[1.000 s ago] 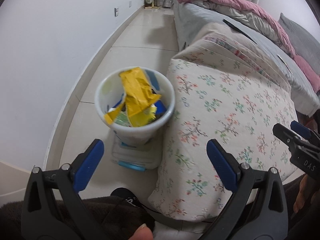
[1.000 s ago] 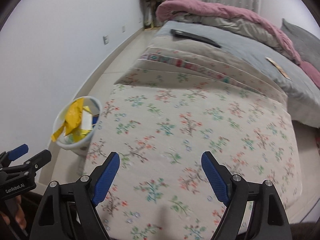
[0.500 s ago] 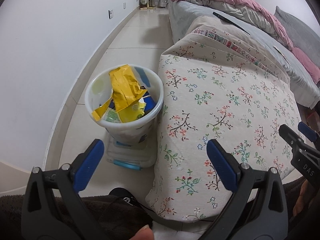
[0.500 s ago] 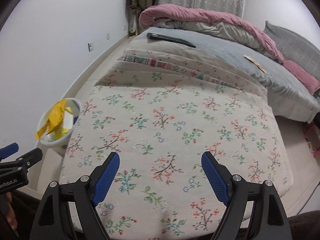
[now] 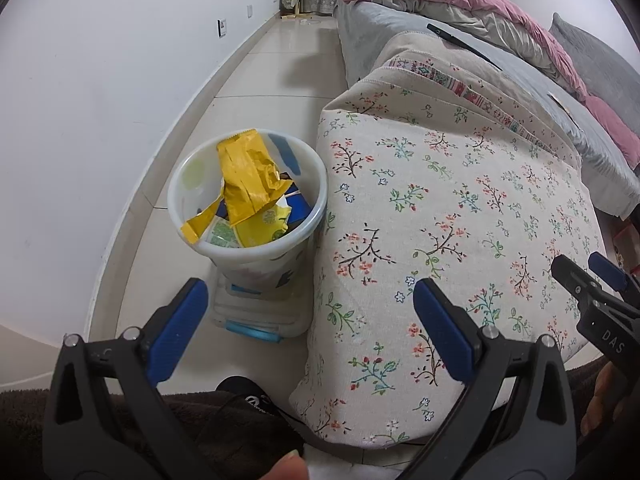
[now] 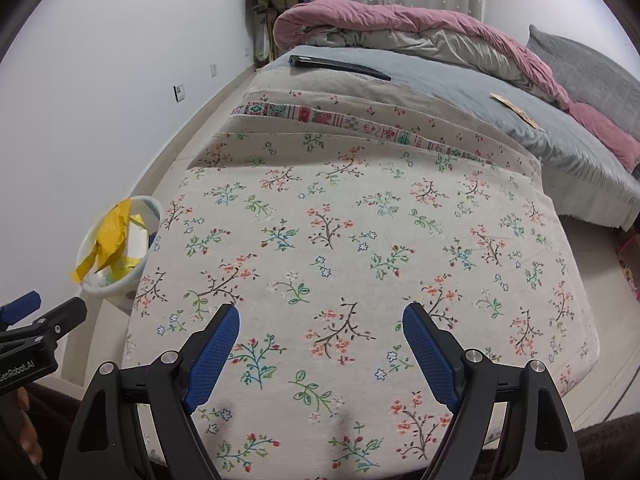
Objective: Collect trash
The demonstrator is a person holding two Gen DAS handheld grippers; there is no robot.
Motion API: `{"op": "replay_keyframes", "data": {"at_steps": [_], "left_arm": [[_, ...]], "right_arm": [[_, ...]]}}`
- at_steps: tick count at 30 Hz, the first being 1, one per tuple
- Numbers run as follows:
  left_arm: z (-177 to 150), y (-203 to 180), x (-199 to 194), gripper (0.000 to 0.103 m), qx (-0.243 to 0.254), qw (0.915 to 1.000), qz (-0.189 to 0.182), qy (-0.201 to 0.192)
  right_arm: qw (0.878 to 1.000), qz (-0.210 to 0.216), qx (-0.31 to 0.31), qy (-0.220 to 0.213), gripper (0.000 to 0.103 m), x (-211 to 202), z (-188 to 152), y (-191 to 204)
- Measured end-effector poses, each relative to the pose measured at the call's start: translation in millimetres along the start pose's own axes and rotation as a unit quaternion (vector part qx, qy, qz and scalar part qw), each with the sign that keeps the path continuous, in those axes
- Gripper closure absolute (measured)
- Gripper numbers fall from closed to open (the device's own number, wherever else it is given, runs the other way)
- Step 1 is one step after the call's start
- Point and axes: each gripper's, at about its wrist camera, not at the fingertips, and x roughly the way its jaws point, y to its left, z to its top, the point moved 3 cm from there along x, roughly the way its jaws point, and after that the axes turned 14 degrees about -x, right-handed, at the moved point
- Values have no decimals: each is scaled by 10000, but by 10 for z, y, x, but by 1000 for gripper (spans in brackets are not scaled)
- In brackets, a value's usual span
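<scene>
Both jaws empty, yellow wrapper (image 5: 244, 176) in bin (image 5: 188, 204)

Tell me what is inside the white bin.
The white bin holds a crumpled yellow wrapper on top, with green-printed and blue packets beneath. Anything deeper is covered.

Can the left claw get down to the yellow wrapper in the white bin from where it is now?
Probably yes. The left claw is open and empty, and the yellow wrapper sticks up above the rim of the white bin, uncovered. Nothing lies between them; the floral cushion only flanks the bin.
</scene>
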Motion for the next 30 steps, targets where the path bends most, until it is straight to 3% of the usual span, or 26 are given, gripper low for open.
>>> {"op": "replay_keyframes", "data": {"at_steps": [30], "left_arm": [[13,19,-40,1,-65,9999,-93,-78]], "right_arm": [[10000,68,55,27,18,-6,-4,45]]}}
